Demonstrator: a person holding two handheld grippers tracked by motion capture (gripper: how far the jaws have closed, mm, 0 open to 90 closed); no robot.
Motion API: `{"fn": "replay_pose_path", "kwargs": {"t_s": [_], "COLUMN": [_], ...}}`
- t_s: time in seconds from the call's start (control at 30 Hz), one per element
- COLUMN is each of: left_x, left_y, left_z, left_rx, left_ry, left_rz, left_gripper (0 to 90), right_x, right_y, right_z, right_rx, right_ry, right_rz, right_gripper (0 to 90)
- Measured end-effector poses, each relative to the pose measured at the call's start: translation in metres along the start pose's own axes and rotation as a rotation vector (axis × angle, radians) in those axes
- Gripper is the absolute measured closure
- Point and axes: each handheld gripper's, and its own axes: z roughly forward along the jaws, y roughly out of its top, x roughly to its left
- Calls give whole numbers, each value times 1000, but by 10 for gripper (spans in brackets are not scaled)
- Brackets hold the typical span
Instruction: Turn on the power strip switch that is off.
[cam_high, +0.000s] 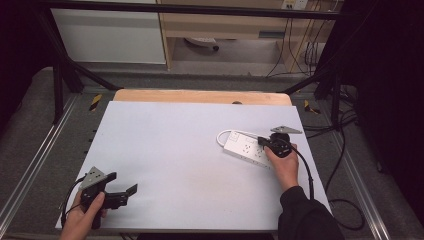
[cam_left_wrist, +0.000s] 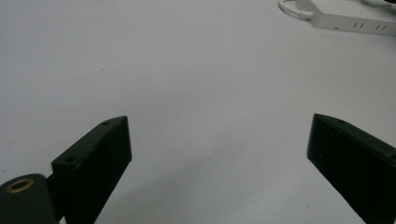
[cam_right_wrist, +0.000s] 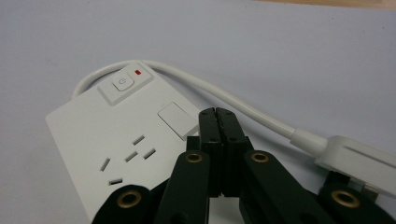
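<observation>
A white power strip (cam_high: 245, 148) lies on the right half of the white tabletop (cam_high: 175, 160), its white cable (cam_high: 222, 134) looping round the far end. My right gripper (cam_high: 262, 141) is over the strip's near end, shut with nothing between its jaws. In the right gripper view the closed tips (cam_right_wrist: 217, 114) sit just above the power strip (cam_right_wrist: 116, 140), close to a blank square cover, with the switch and red light (cam_right_wrist: 137, 72) beyond. The cable (cam_right_wrist: 233, 100) runs right to a white plug (cam_right_wrist: 359, 158). My left gripper (cam_high: 122, 183) stays open at the near left corner; the left gripper (cam_left_wrist: 219, 121) faces bare table, power strip (cam_left_wrist: 348, 18) far off.
A wooden table edge (cam_high: 200, 96) shows beyond the white surface. Black frame bars (cam_high: 60, 65) stand at the back left and right. Dark cables (cam_high: 345, 150) trail over the floor to the right of the table. A white cabinet (cam_high: 110, 35) stands behind.
</observation>
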Motion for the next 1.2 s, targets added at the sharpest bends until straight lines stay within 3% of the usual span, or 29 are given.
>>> {"fn": "replay_pose_path", "kwargs": {"t_s": [1.2], "left_x": [-1], "left_y": [0], "left_z": [0], "left_rx": [1], "left_ry": [-1], "left_rz": [2], "left_gripper": [65], "right_x": [0], "right_y": [-4], "right_z": [0], "right_rx": [-25], "right_ry": [-4], "right_rz": [0], "right_gripper": [900]}}
